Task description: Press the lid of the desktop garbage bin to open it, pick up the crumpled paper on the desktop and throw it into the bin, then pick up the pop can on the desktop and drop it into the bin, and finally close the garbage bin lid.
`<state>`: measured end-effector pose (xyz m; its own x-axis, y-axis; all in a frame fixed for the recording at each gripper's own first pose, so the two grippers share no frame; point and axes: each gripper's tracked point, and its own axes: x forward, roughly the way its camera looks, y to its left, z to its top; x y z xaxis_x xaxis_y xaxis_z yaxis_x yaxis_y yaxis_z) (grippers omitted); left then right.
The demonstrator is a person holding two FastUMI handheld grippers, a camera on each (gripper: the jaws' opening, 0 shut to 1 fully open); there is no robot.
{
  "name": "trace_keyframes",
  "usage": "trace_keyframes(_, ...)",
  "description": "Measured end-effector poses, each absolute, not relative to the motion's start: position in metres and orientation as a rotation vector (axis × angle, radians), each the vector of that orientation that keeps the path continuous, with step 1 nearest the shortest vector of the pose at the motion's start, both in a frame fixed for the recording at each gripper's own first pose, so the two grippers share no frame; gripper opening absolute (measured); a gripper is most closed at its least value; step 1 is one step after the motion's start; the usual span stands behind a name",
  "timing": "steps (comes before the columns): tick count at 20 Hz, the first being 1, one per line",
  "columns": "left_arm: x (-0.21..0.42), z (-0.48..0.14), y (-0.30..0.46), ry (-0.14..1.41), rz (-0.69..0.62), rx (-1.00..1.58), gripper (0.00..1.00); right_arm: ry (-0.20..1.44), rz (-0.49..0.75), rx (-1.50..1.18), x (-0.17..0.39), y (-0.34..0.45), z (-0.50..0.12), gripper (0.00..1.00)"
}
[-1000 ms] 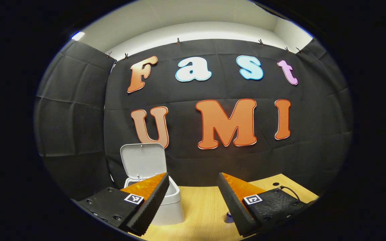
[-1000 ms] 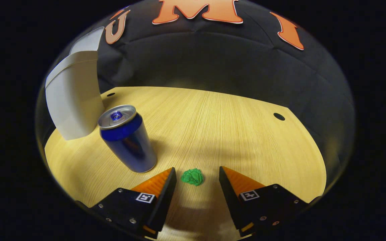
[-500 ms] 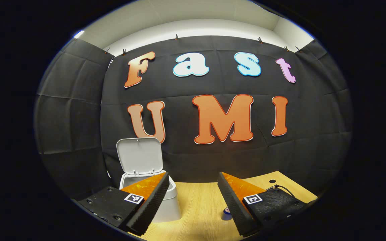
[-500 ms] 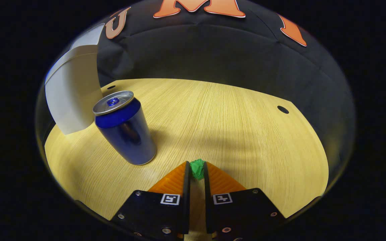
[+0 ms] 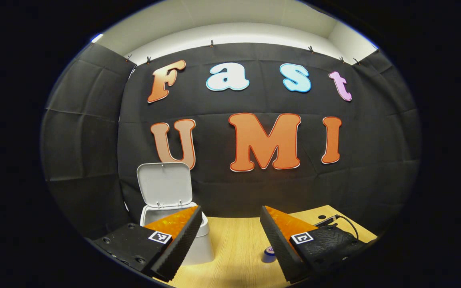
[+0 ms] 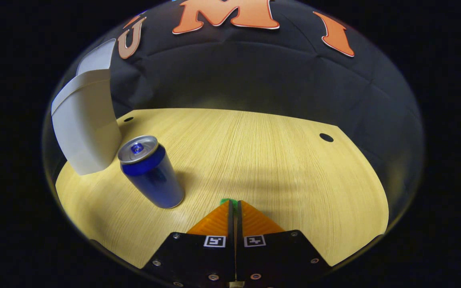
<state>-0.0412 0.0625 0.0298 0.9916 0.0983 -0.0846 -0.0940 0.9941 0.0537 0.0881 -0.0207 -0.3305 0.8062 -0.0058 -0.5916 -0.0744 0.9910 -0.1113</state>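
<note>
Right gripper view: right hand-held gripper clenched on crumpled paper; pop can left of it. Left hand-held gripper gapes; bin lid raised.

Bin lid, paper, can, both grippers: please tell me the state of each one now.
bin lid: open, standing upright
bin: open
crumpled paper: pinched between the fingers, mostly hidden
pop can: upright on the desk, untouched
right gripper: shut on the paper
left gripper: open, empty
</note>
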Motion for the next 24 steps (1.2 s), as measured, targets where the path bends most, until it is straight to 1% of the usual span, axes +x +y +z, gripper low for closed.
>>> trace_keyframes(4,-0.04,0.027,0.065,0.088,0.089,0.034,0.93,0.638,0.076,-0.127,0.081,-0.015,-0.328,0.02)
trace_keyframes(8,-0.039,0.022,0.065,0.109,0.08,0.047,0.93,0.657,0.097,-0.098,0.088,-0.007,-0.334,0.01)
trace_keyframes(10,-0.04,0.018,0.065,0.12,0.074,0.068,0.93,0.678,0.108,-0.055,0.091,0.001,-0.341,0.07)
trace_keyframes(11,-0.041,0.018,0.066,0.125,0.076,0.077,0.93,0.681,0.094,-0.063,0.092,-0.001,-0.343,0.21)
trace_keyframes(12,-0.041,0.017,0.068,0.13,0.079,0.082,0.93,0.664,0.083,-0.084,0.097,-0.003,-0.343,0.39)
trace_keyframes(13,-0.038,0.014,0.069,0.136,0.083,0.083,0.92,0.65,0.07,-0.11,0.101,-0.007,-0.344,0.52)
trace_keyframes(14,-0.038,0.014,0.072,0.141,0.089,0.081,0.93,0.648,0.072,-0.109,0.104,-0.006,-0.344,0.56)
trace_keyframes(15,-0.038,0.011,0.075,0.148,0.095,0.078,0.93,0.663,0.063,-0.108,0.105,-0.009,-0.349,0.63)
trace_keyframes(18,-0.034,0.004,0.076,0.169,0.103,0.078,0.94,0.706,0.042,-0.09,0.111,-0.018,-0.366,0.64)
trace_keyframes(19,-0.033,0.002,0.076,0.172,0.103,0.082,0.93,0.721,0.038,-0.081,0.11,-0.019,-0.37,0.63)
trace_keyframes(20,-0.033,0.002,0.076,0.176,0.103,0.085,0.94,0.72,0.036,-0.083,0.113,-0.021,-0.37,0.6)
trace_keyframes(21,-0.032,0.001,0.075,0.18,0.101,0.088,0.94,0.717,0.039,-0.082,0.112,-0.02,-0.371,0.41)
trace_keyframes(22,-0.03,-0.001,0.074,0.185,0.099,0.089,0.94,0.715,0.044,-0.079,0.112,-0.018,-0.369,0.45)
trace_keyframes(23,-0.03,-0.003,0.072,0.189,0.096,0.089,0.94,0.712,0.04,-0.085,0.112,-0.019,-0.37,0.33)
trace_keyframes(24,-0.029,-0.004,0.071,0.193,0.092,0.088,0.94,0.709,0.039,-0.085,0.112,-0.018,-0.368,0.28)
